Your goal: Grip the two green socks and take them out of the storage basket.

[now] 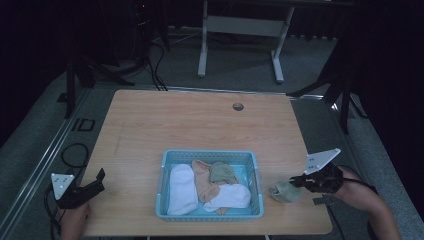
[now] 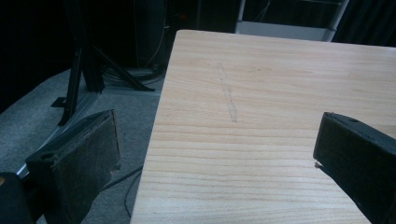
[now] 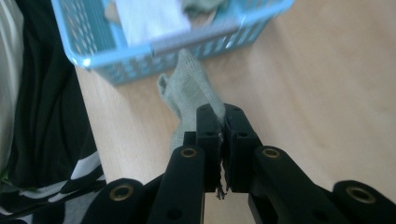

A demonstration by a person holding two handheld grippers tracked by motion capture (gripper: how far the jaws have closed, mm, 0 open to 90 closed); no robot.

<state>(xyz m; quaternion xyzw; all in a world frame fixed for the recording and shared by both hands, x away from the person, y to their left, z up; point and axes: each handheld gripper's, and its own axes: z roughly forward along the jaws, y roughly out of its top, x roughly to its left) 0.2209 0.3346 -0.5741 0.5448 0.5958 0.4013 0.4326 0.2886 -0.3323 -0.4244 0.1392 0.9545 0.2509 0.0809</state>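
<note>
A grey-green sock [image 1: 283, 192] [image 3: 189, 91] lies bunched on the wooden table just right of a light blue basket [image 1: 165, 165] [image 3: 140, 53]. My right gripper [image 1: 298, 182] [image 3: 222, 112] is shut on one end of that sock, low over the table. The basket holds two white socks [image 1: 181, 189], a tan sock [image 1: 204, 175] and another grey-green sock [image 1: 222, 172]. At the table's near left corner my left gripper [image 1: 97, 182] [image 2: 215, 149] stands open, nothing between its jaws.
The wooden table [image 1: 200, 120] has a small round hole [image 1: 238, 106] near its far edge. A white desk frame [image 1: 240, 30] stands on the floor beyond. Dark stands [image 2: 84, 70] and cables sit left of the table.
</note>
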